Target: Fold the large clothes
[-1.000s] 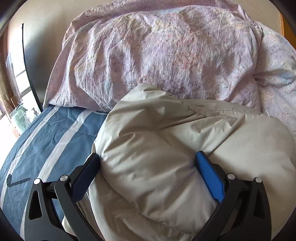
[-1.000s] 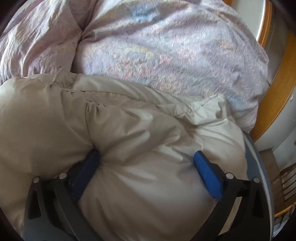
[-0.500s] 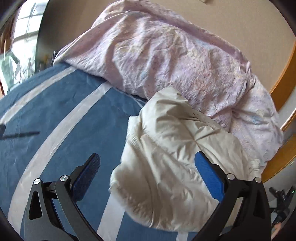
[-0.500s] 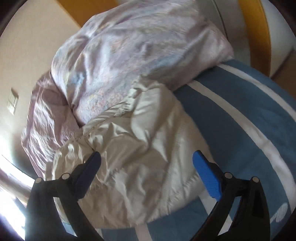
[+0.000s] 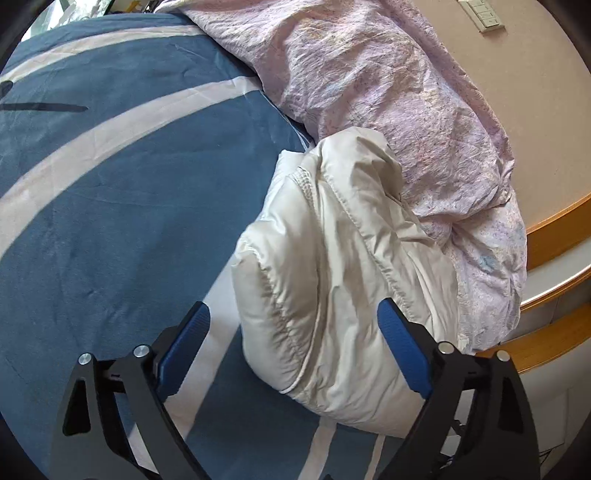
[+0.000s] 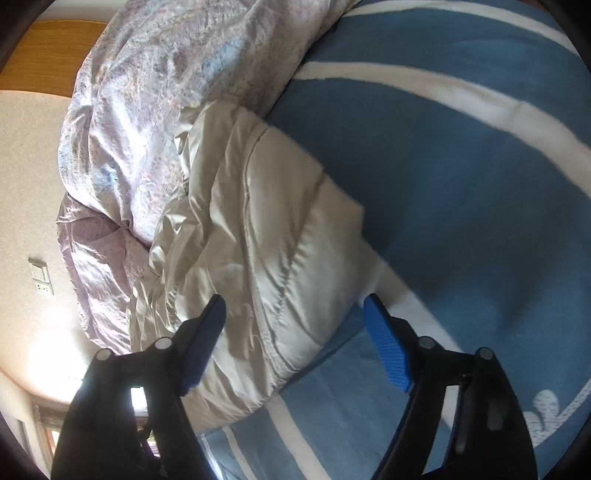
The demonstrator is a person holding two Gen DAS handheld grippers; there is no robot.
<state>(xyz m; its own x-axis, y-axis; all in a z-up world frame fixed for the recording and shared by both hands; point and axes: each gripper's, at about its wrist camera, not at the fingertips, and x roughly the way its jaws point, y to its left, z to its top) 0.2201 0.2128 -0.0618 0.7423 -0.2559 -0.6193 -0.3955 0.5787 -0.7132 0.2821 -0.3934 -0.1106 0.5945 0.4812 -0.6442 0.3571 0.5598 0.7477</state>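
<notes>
We hold both the left gripper (image 5: pixel 291 347) and right gripper (image 6: pixel 293 325), jaws just narrowing but gripping nothing, over the folded cream jacket (image 5: pixel 332 266) lying on the blue bedspread (image 5: pixel 110 184) against the lilac duvet (image 5: pixel 388 92), so we judge folding nearly finished and next only tidy its edges.

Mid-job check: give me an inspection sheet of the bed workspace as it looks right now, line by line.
Surface: blue bedspread with white stripes, mostly bare.
Job's things: cream puffy jacket bundled into a compact wad, resting against the duvet.
Clutter: crumpled pink floral duvet heaped along the wall side of the bed.
Grippers: left gripper open, jaws just been closing, the jacket's end between the pads, no pad seen pressing; right gripper open, jaws just been closing, jacket between them, not pinched.
Cables: nothing seen.
Surroundings: beige wall with a switch plate; wooden bed frame at the edge.
</notes>
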